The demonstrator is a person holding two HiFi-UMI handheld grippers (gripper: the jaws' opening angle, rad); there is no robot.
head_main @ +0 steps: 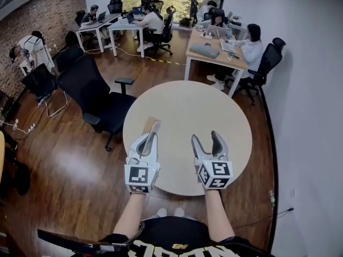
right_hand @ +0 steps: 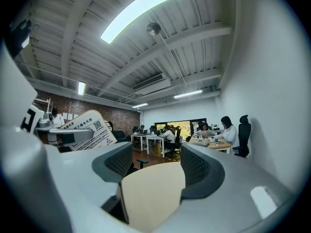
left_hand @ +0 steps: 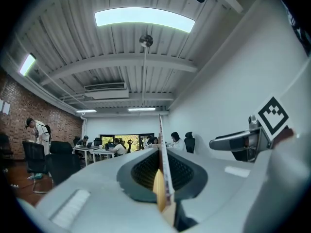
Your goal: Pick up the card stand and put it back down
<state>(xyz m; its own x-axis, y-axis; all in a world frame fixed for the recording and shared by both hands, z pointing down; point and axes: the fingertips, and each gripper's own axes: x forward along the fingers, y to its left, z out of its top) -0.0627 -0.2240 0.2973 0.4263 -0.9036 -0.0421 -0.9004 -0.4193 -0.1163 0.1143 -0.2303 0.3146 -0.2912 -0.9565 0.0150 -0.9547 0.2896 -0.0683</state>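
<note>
Round table (head_main: 214, 106) ahead of me, near edge toward me. Top pale beige, plain, matte. Stands on dark wood plank floor (head_main: 69, 170). Black office chair (head_main: 96, 98) on same floor, just beside table's left edge. White wall (head_main: 311, 116) near on right.

The right tool (right_hand: 156, 164) holds its jaws apart above the table (right_hand: 154, 194), the left tool (right_hand: 62, 136) gripping the card stand (right_hand: 95, 129)

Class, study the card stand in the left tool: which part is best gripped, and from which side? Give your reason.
Pinch the card stand across its flat faces near the tan end, approaching edge-on, as the left tool does. It's a thin panel, so jaws should seat flat on broad faces.
</note>
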